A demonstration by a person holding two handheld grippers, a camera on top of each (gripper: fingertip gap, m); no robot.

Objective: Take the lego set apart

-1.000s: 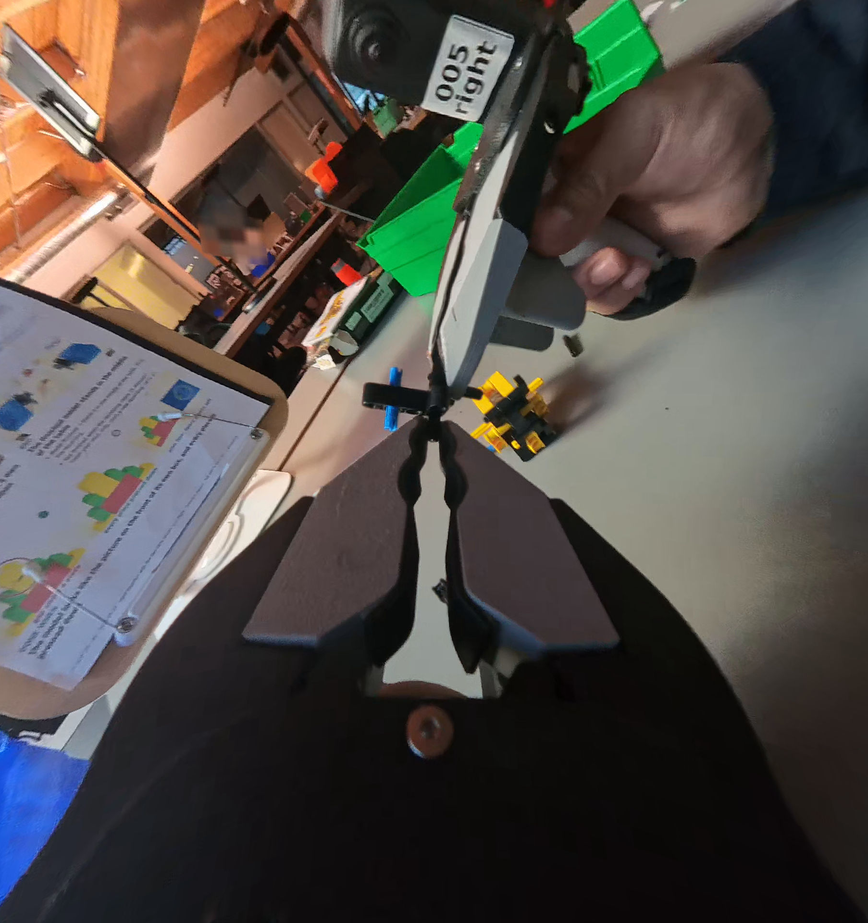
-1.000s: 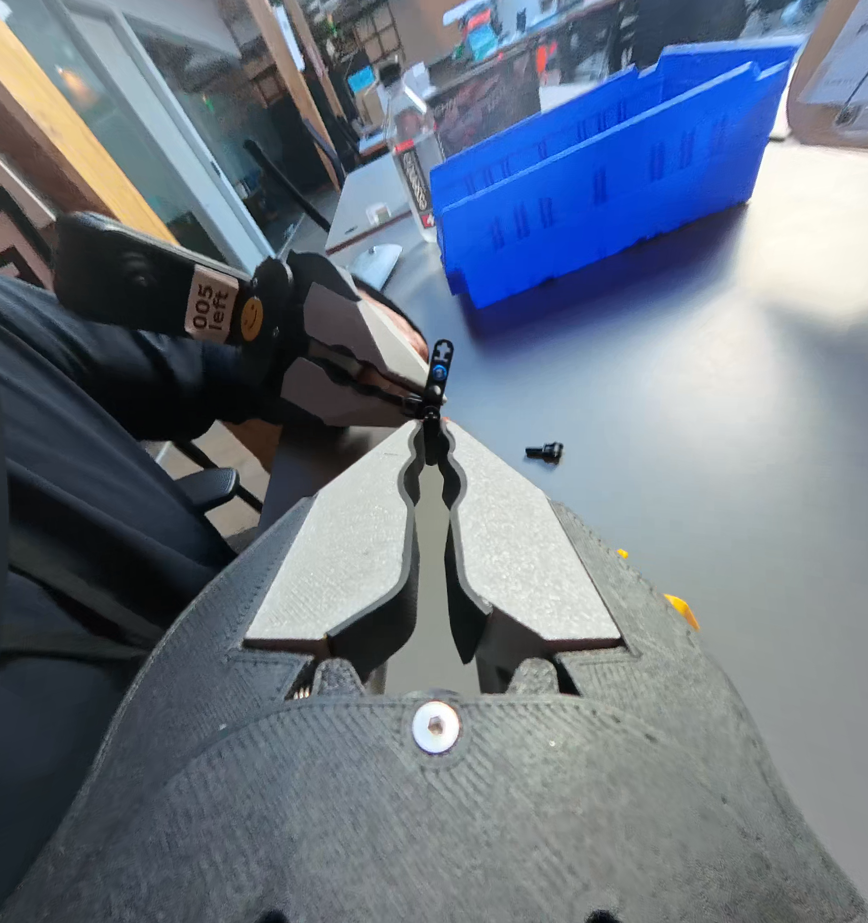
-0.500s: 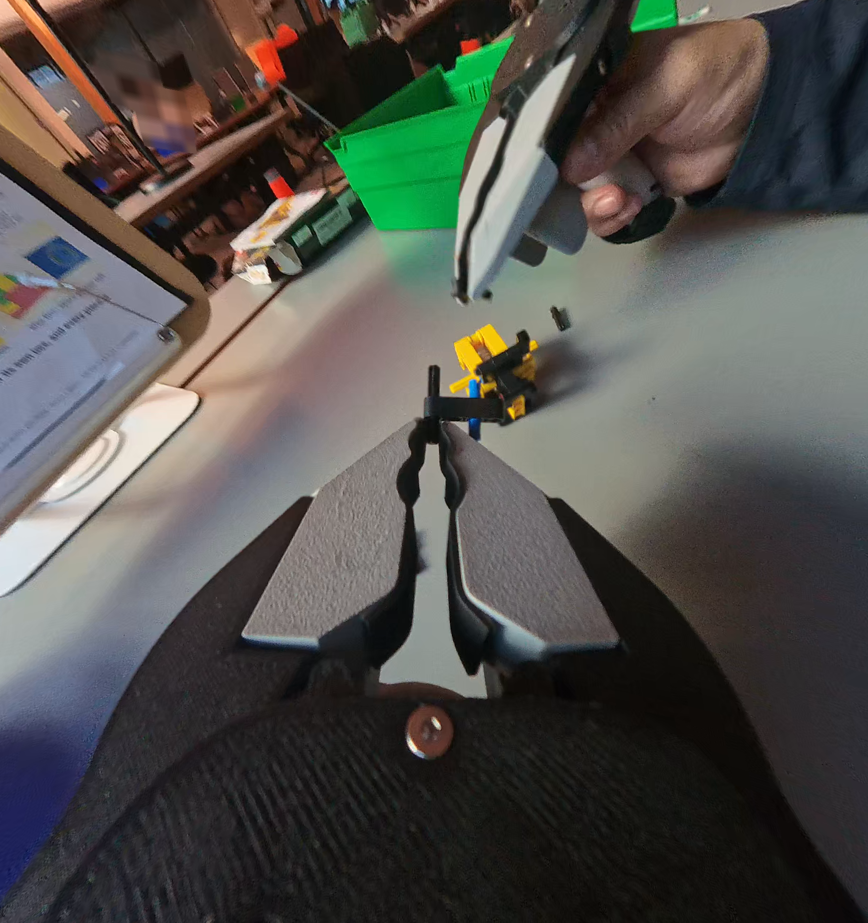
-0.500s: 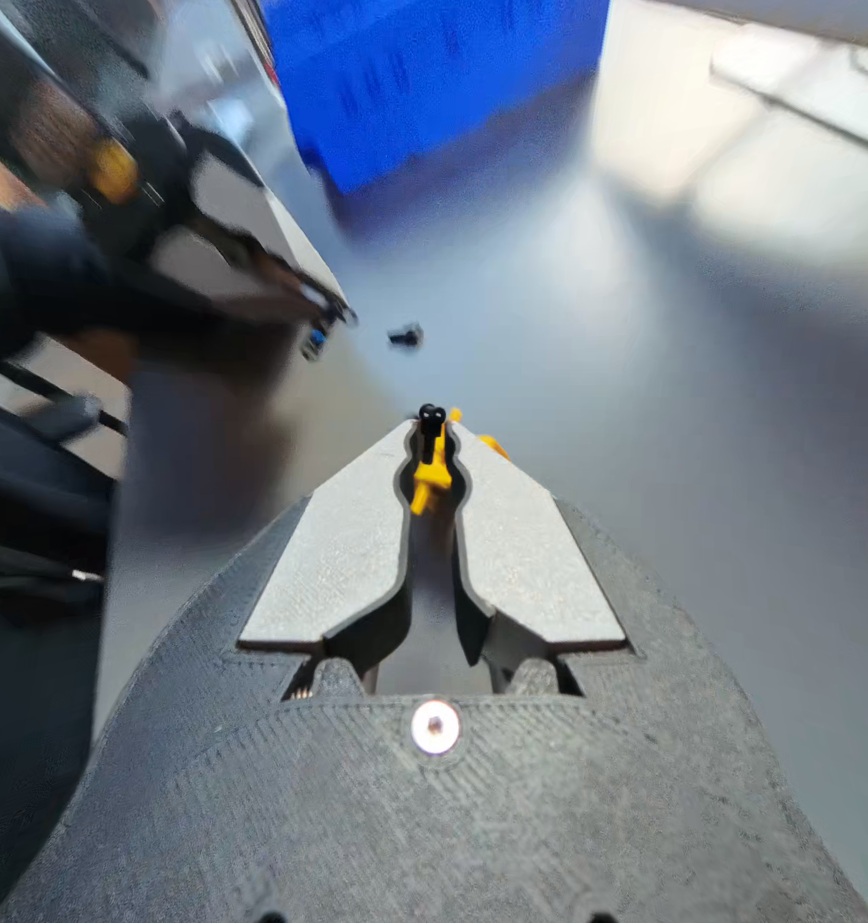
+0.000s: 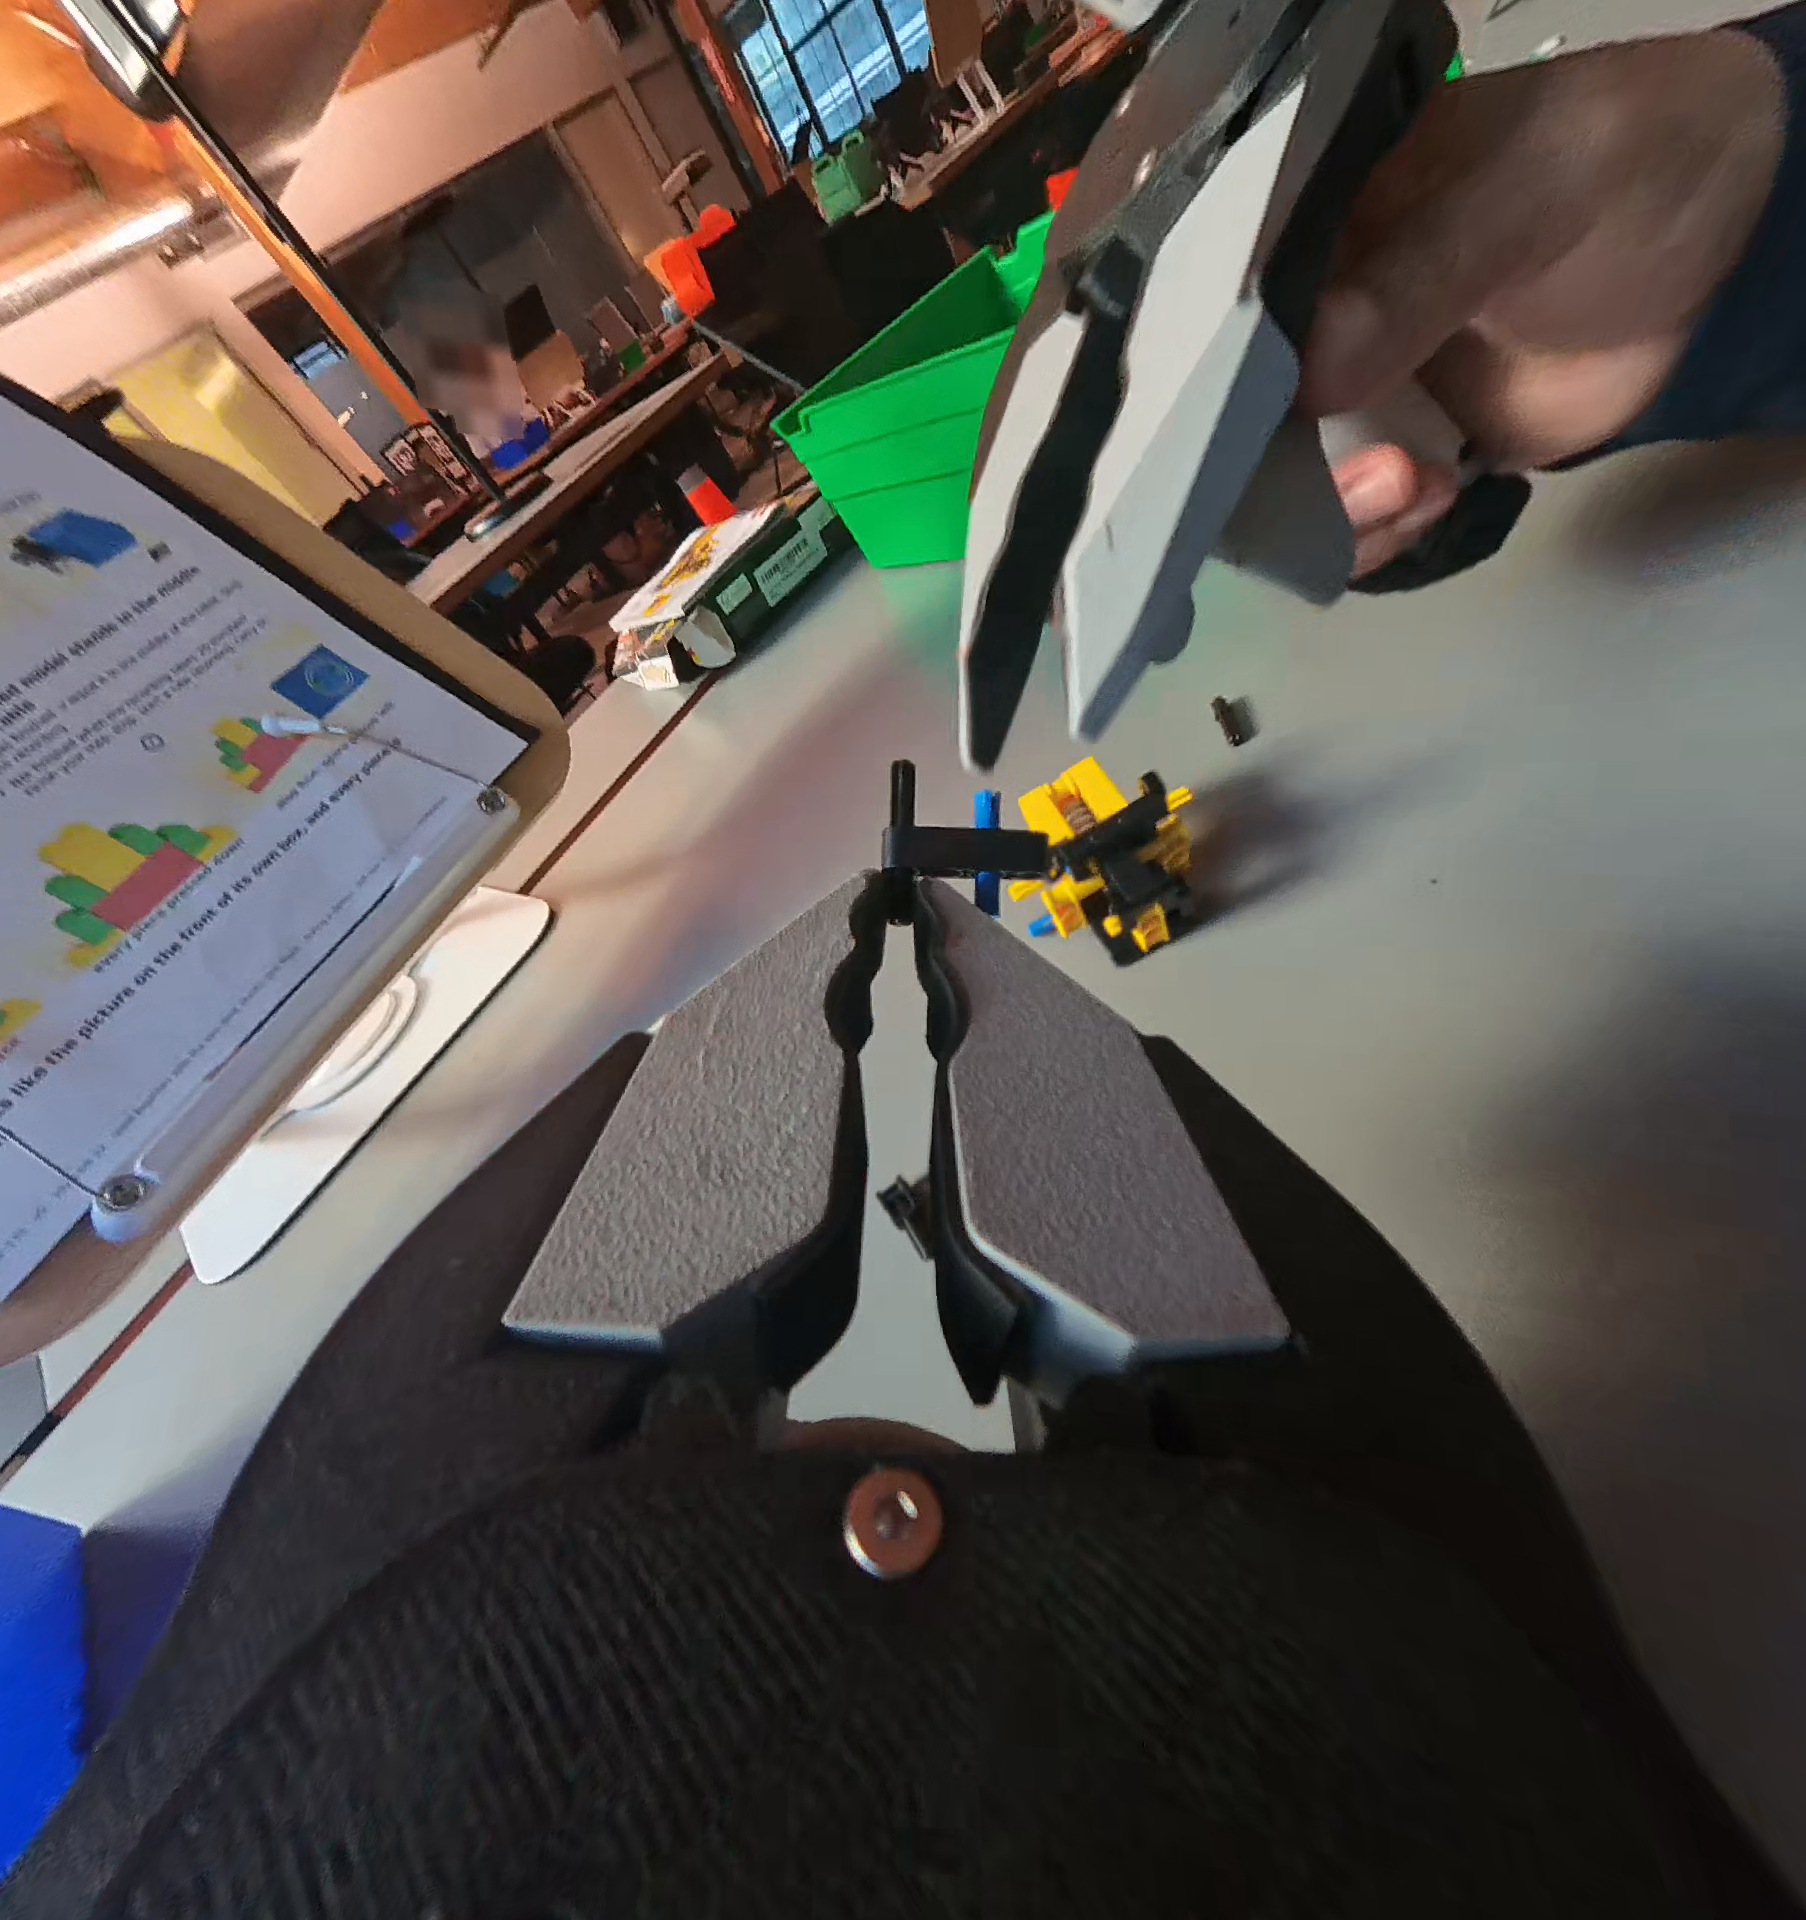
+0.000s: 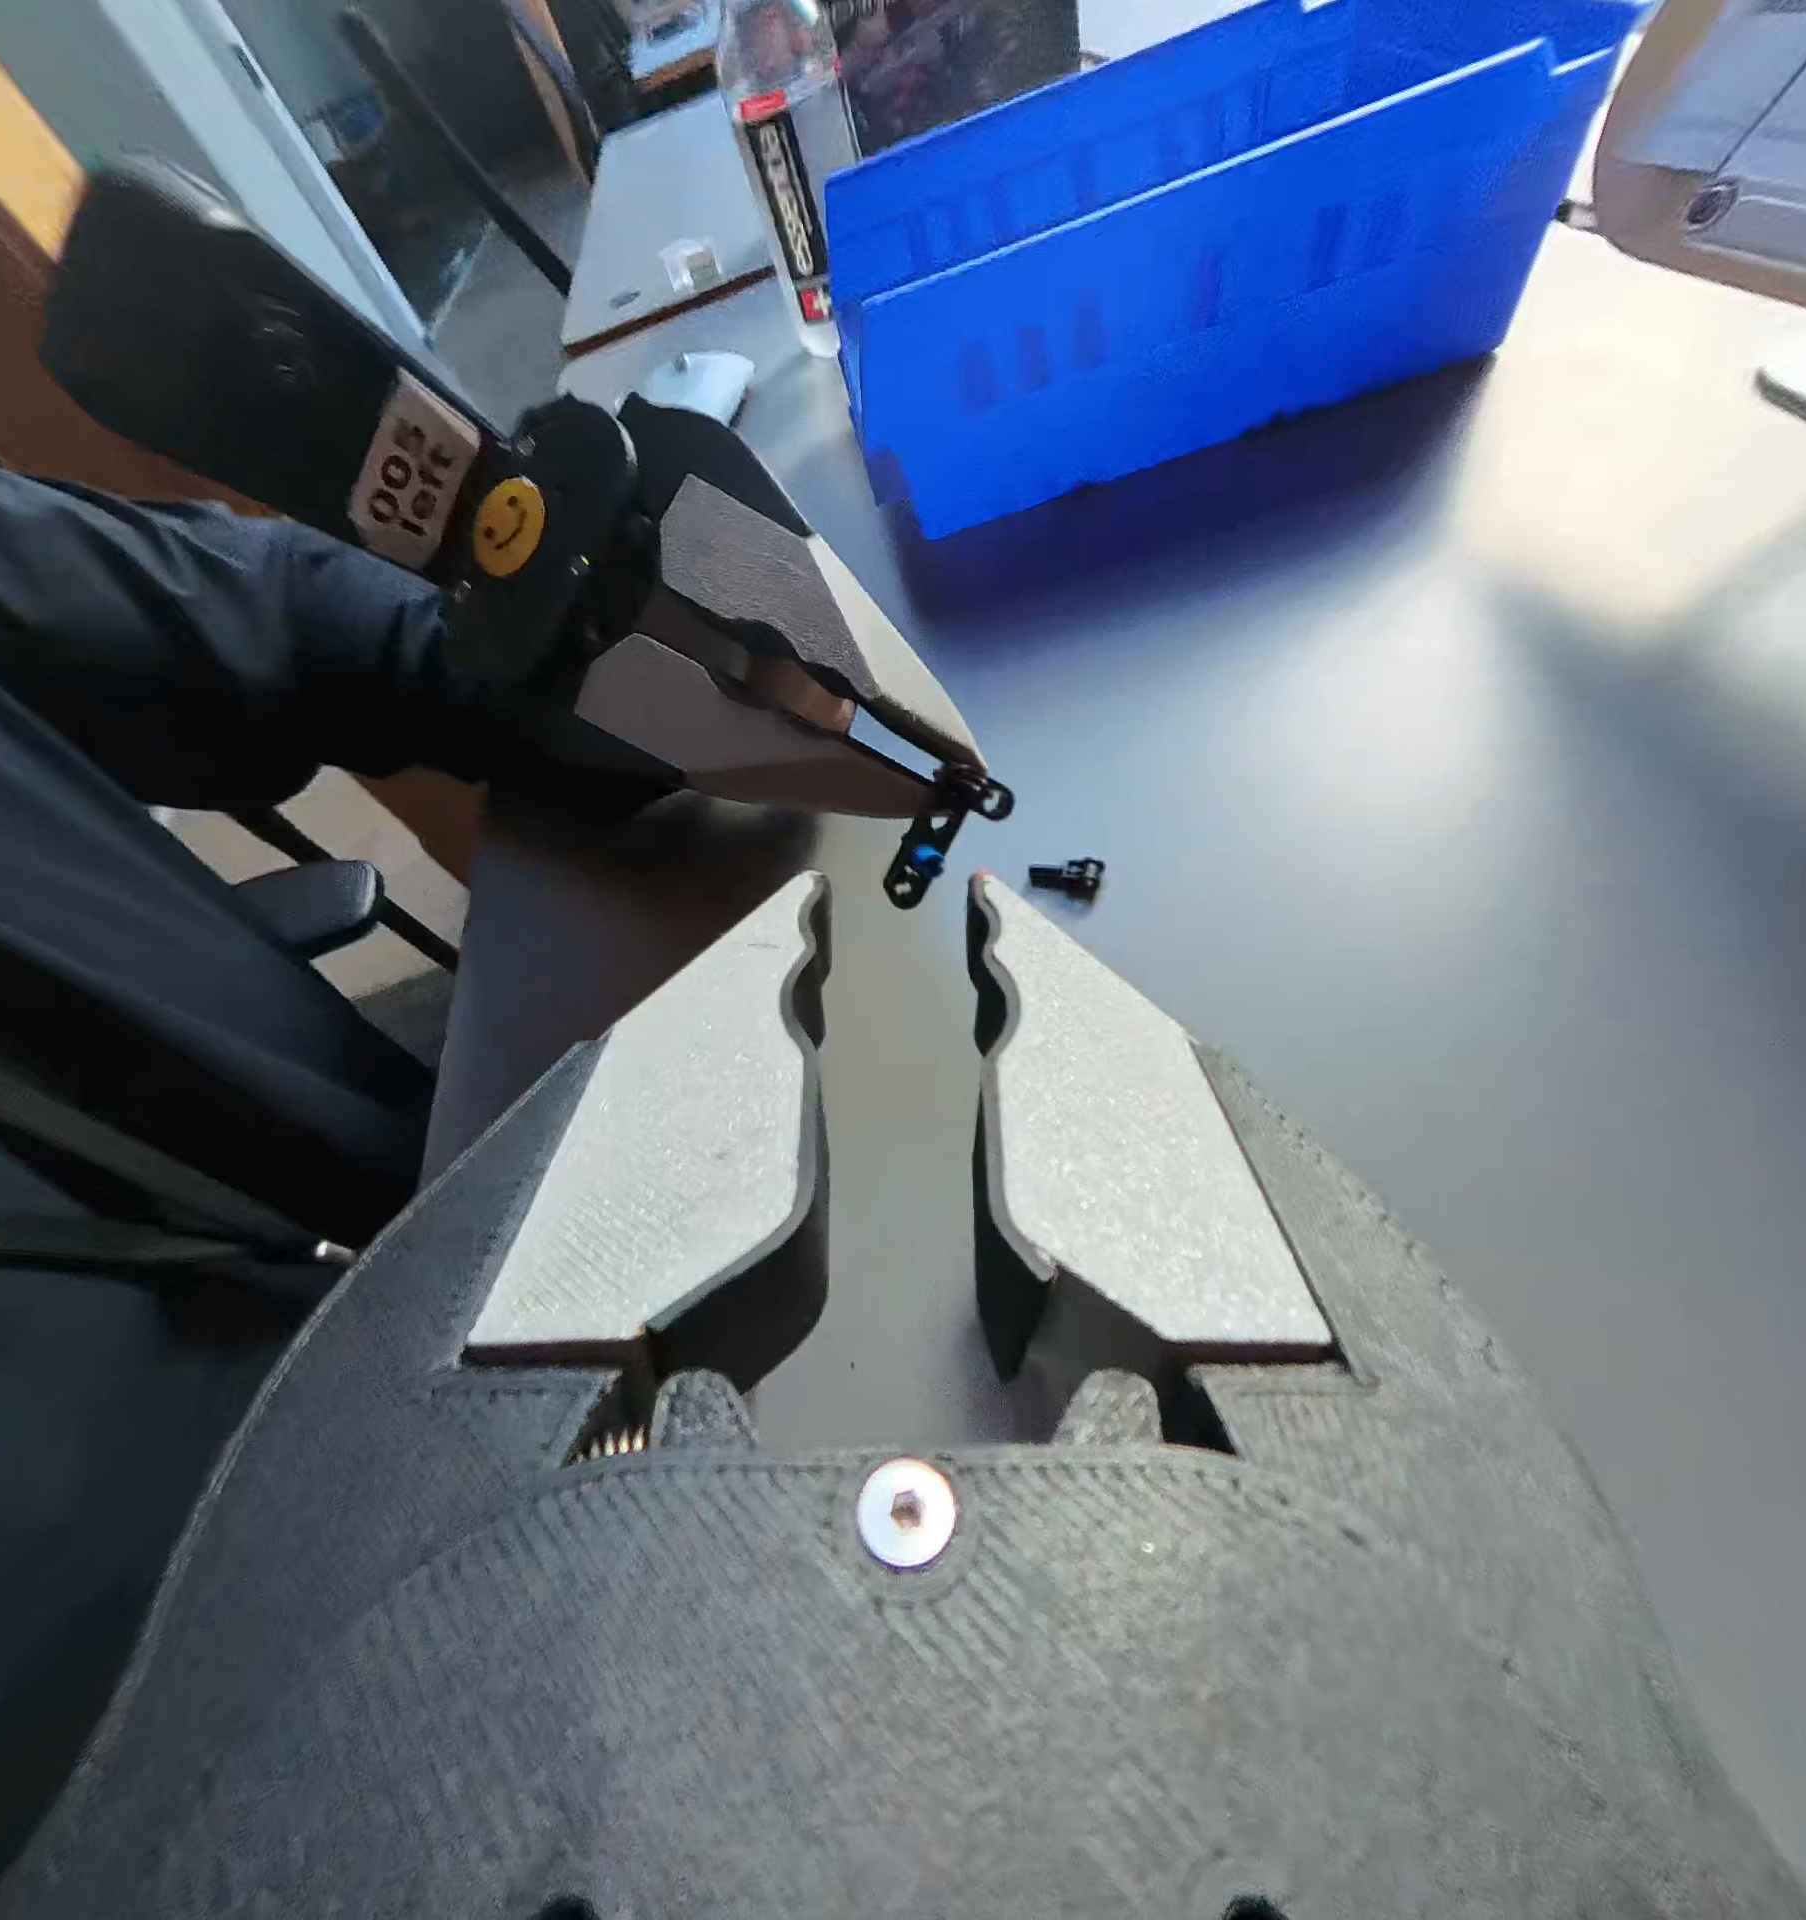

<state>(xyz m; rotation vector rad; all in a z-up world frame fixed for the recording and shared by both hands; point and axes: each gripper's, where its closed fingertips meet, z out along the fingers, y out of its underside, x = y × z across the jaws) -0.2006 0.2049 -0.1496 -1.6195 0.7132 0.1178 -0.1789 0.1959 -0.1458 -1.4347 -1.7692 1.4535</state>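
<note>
My left gripper is shut on a black pin that carries a thin black beam with a blue pin through it, held above the table. The same beam shows in the right wrist view, hanging from the left gripper. A yellow and black lego model sits on the grey table just beyond. My right gripper is open and empty, just short of the beam; it also shows in the left wrist view, above the model.
A loose black pin lies on the table past the beam. Another small black piece lies beyond the model. A blue bin, a green bin, a bottle and an instruction board stand around. My two grippers' fingertips are within a few centimetres of each other. Both grippers' tips are roughly 15 centimetres from the small black piece.
My right gripper was shut on the beam with the left, pulled away, and now stands open and empty near it. The left gripper still holds the beam.
</note>
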